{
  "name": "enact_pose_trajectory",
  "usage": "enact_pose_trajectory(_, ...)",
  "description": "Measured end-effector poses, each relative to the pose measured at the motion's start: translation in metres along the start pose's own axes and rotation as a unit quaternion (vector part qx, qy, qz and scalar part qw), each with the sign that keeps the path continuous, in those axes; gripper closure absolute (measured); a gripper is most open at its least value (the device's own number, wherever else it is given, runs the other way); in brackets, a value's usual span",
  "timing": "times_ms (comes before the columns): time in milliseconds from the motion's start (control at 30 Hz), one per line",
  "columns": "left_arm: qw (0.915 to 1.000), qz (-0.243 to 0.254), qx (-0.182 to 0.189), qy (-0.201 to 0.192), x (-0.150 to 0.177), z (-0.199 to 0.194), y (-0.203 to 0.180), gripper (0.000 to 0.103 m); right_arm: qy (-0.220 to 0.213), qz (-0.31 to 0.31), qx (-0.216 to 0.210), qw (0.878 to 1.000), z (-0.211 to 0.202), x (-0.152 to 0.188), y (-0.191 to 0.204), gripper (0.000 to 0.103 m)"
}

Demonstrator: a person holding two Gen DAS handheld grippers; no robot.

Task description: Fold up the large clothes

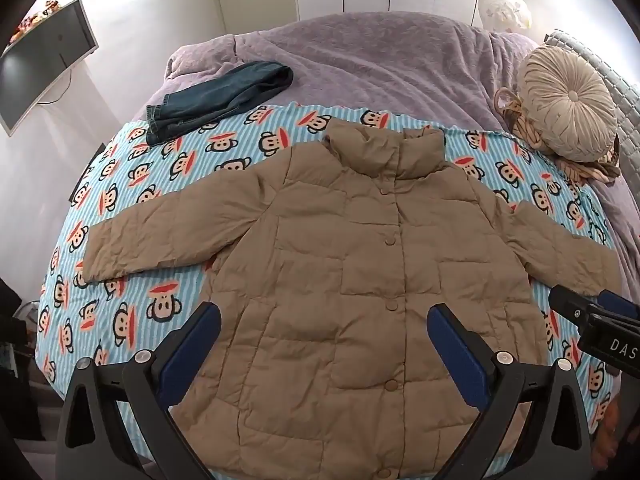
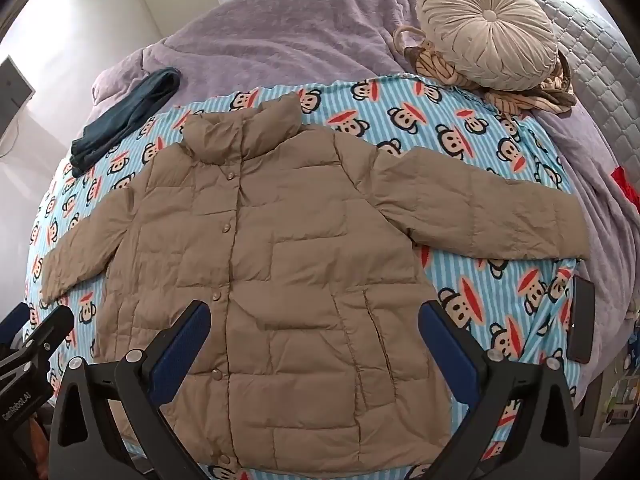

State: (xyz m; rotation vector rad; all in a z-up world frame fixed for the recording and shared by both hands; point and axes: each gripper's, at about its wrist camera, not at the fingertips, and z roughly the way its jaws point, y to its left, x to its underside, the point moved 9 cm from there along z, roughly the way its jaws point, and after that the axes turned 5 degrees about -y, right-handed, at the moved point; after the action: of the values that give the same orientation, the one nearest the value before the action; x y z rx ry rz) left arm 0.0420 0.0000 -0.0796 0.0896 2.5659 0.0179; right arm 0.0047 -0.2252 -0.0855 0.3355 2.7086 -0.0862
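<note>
A tan quilted puffer jacket (image 1: pixel 340 264) (image 2: pixel 272 264) lies flat and snapped closed on a blue monkey-print sheet (image 1: pixel 132 216) (image 2: pixel 508 292), collar toward the far side, both sleeves spread out to the sides. My left gripper (image 1: pixel 324 320) hovers wide open above the jacket's lower front, nothing between its blue pads. Over the jacket's lower right half, beside its pocket seams, my right gripper (image 2: pixel 314 320) stands wide open and empty too. The right gripper's body shows at the right edge of the left wrist view; the left one's shows at the lower left of the right wrist view.
Folded dark jeans (image 1: pixel 216 96) (image 2: pixel 124 116) lie at the sheet's far left on a purple blanket (image 1: pixel 380 60) (image 2: pixel 280 32). A round beige cushion (image 1: pixel 568 108) (image 2: pixel 488 28) sits far right. A dark phone (image 2: pixel 582 320) rests near the right bed edge. A monitor (image 1: pixel 40 60) hangs on the left wall.
</note>
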Motion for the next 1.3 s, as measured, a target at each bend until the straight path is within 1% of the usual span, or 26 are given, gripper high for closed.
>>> enact_pose_trajectory(367,1.0,-0.003,-0.002,0.0,0.003,0.006,0.004,0.0,0.002,-0.001,-0.001,1.0,0.001,0.0,0.0,0.0)
enact_pose_trajectory(633,1.0,-0.003,-0.001,0.005,0.005,0.001,0.008,0.0,0.003,0.0,-0.001,1.0,0.002,0.0,0.001,0.0)
enact_pose_trajectory(833,1.0,-0.003,0.0,0.001,0.004,0.001,0.008,0.0,0.003,0.001,-0.002,1.0,0.001,0.0,0.001,0.0)
enact_pose_trajectory(1133,1.0,-0.003,-0.005,0.005,0.011,0.004,0.012,0.0,0.004,0.002,-0.004,1.0,0.004,0.003,0.002,0.0)
enact_pose_trajectory(1300,0.9999,-0.004,-0.001,0.015,0.012,0.004,0.011,0.0,0.004,0.003,-0.004,1.0,0.004,0.002,0.002,0.0)
